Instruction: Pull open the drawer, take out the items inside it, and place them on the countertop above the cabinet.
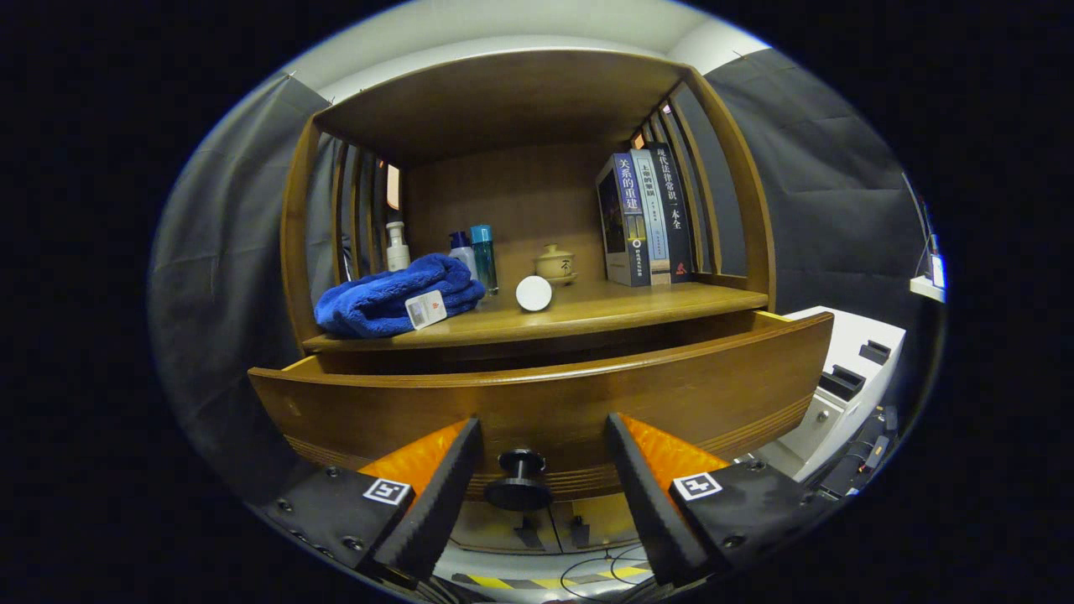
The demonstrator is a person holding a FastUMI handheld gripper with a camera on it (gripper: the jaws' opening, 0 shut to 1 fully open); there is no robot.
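Note:
The wooden cabinet's drawer (545, 403) stands pulled out toward me, and its inside is hidden behind its front panel. A dark round knob (519, 478) juts from the drawer front, right between my fingers. My gripper (544, 445) is open, its fingers on either side of the knob without touching it. On the countertop (587, 315) above lie a folded blue towel (394, 298) with a tag and a small white round object (534, 293).
At the back of the countertop stand a pump bottle (397, 246), two small bottles (476, 254), a lidded ceramic cup (555, 262) and three upright books (646, 216). A white machine (839, 377) sits to the right of the cabinet. Cables lie on the floor below.

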